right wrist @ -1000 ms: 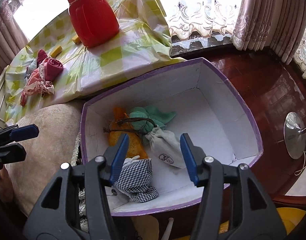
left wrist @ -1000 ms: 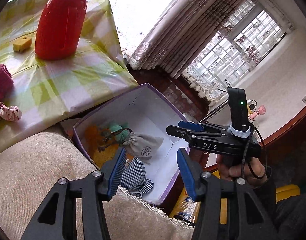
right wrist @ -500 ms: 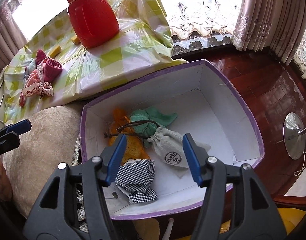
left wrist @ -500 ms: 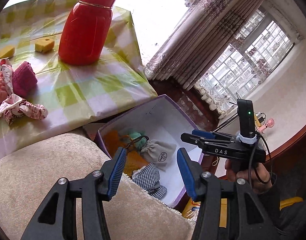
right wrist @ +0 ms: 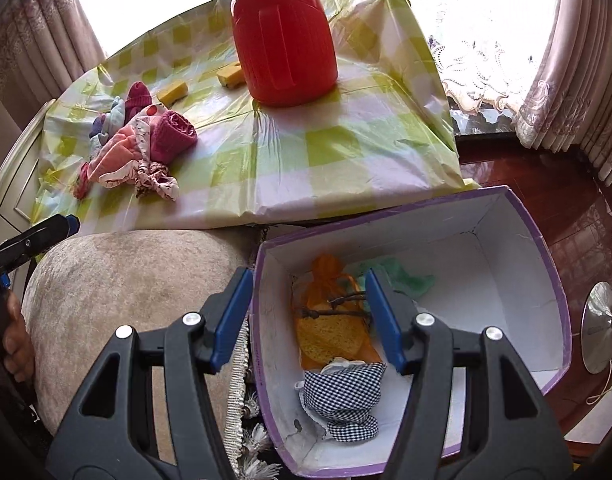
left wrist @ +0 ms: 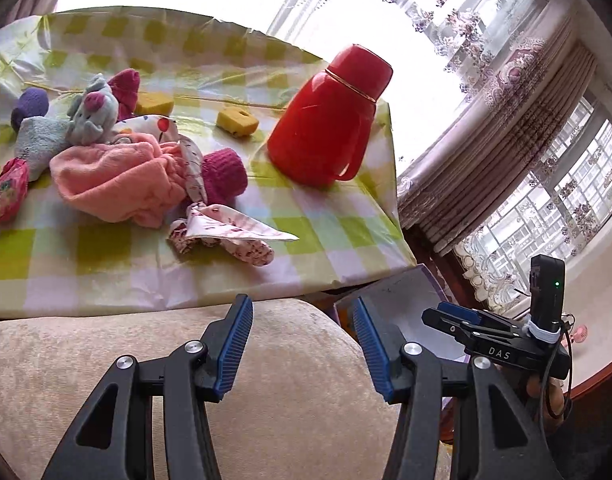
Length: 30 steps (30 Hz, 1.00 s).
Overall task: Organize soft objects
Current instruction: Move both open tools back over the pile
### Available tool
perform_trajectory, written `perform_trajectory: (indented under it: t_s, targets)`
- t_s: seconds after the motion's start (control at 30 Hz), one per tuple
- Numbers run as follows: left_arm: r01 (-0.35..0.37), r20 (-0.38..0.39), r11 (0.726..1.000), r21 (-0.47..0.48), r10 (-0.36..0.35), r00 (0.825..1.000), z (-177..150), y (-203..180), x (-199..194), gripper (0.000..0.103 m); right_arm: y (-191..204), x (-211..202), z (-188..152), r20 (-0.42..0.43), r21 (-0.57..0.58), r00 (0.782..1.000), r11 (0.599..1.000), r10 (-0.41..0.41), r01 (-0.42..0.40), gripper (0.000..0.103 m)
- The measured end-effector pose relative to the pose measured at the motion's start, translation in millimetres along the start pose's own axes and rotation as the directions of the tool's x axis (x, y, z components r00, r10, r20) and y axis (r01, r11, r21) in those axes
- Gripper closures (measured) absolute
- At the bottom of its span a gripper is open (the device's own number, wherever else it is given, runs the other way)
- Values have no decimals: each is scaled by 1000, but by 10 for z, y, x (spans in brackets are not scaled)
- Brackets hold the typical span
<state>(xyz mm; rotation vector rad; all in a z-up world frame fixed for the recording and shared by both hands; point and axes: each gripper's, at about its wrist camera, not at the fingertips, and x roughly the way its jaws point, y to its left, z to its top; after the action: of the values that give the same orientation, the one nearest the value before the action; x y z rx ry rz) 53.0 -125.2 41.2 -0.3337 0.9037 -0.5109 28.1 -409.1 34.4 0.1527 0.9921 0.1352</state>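
Between picks: left gripper and right gripper both spread, empty; some pouches already in purple box; soft pile waits on checked table; next likely left reaches there, pinches one piece.

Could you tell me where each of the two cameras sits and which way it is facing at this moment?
Left wrist: on the left gripper, open and empty above the beige cushion, facing the checked tablecloth with its pile of soft toys; the right gripper and its hand show at right.
Right wrist: on the right gripper, open, looking down into the purple-edged box holding the checked pouch; the left gripper shows at the left edge.
Shared: red flask, tablecloth, cushion, box.
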Motion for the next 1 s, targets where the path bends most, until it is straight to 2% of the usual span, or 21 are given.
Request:
perform_trajectory:
  t_s: [0.23,0.53,1.0]
  targets:
    - [-99,63,989,-110,106,992,70,545,-208,49,402,198,235,-7,-39,996,995,91,-91,41]
    - [-184,93,956,-228,209,973,139,1148,-345,49,908,533,557,-29,-86,985,981,172,-174,41]
    - [-277,128,901,-334,335,933,382,1813,-489,49,1534,1062,873,-77,-128,973,966,216,-225,40]
